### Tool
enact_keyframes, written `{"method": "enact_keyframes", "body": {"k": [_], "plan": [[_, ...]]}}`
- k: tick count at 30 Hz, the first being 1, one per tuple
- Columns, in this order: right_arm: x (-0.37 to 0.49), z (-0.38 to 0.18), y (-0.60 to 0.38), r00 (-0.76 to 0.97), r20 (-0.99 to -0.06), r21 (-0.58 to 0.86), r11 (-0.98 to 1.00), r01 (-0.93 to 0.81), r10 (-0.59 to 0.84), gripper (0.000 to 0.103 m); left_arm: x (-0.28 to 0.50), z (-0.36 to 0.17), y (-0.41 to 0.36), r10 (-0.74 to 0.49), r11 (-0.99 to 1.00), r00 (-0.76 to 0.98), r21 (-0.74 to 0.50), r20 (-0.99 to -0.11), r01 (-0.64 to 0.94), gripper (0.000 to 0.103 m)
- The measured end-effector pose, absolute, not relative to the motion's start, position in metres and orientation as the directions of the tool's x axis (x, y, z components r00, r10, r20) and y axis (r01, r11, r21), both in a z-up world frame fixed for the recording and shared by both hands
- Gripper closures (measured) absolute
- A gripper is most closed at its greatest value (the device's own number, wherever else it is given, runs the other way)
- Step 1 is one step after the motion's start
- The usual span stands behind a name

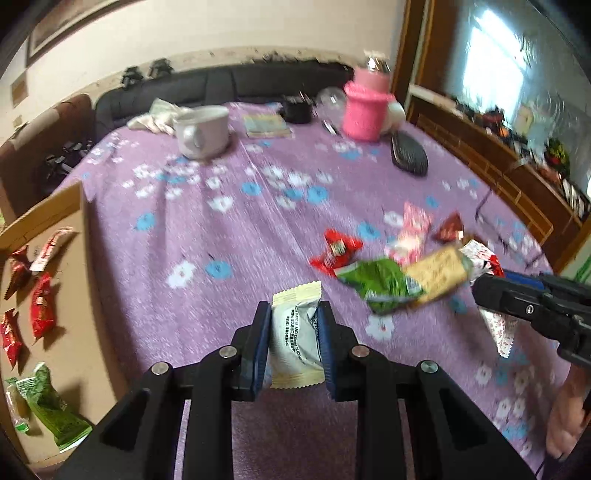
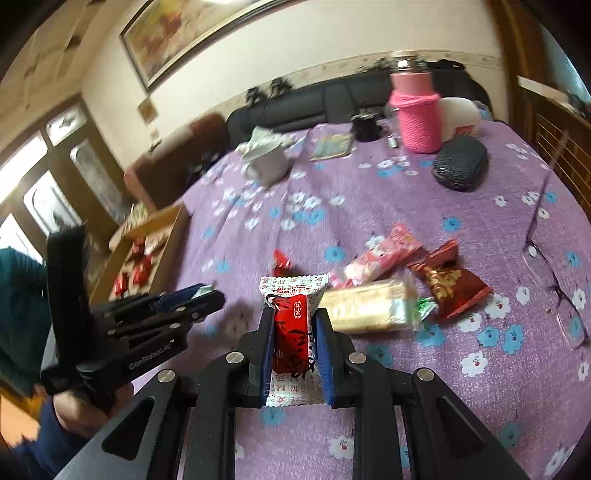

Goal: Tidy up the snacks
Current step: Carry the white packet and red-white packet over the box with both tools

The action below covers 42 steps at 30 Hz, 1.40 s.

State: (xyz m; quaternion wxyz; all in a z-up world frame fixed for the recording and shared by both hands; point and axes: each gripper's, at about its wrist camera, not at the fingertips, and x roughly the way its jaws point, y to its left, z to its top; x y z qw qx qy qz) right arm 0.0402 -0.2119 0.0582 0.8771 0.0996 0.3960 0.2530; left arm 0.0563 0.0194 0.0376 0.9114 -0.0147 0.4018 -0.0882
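low in the frame, the left gripper (image 1: pixel 294 325) is clamped on a cream-and-grey snack packet (image 1: pixel 295 341); the right gripper (image 2: pixel 294 332) is clamped on a red-and-white snack packet (image 2: pixel 291 332). mid-frame right, loose snacks (image 1: pixel 399 266) lie on the purple flowered cloth (image 1: pixel 221 240). at the left edge, a cardboard box (image 1: pixel 70 280) holds red and green packets.

We are in a home living room: beyond the grippers a dark sofa (image 2: pixel 332 99) lines the wall under a framed painting (image 2: pixel 184 33), past a table in flowered purple cloth (image 1: pixel 221 229).
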Motion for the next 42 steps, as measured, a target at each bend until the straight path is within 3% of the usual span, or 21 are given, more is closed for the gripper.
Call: {"method": "enact_keyframes", "body": {"k": [18, 42], "plan": [[0.046, 0.050, -0.208, 0.567, -0.646, 0.389, 0.859, -0.332, 0.511, 0.081, 0.047, 0.053, 0.018, -0.038, 0.996, 0.761, 0.039, -0.648, 0.084, 0.079], [0.049, 0.047, -0.210, 0.590, -0.648, 0.380, 0.876, -0.296, 0.480, 0.081, 0.040, 0.061, 0.019, -0.036, 0.996, 0.784, 0.046, -0.620, 0.083, 0.079]]}}
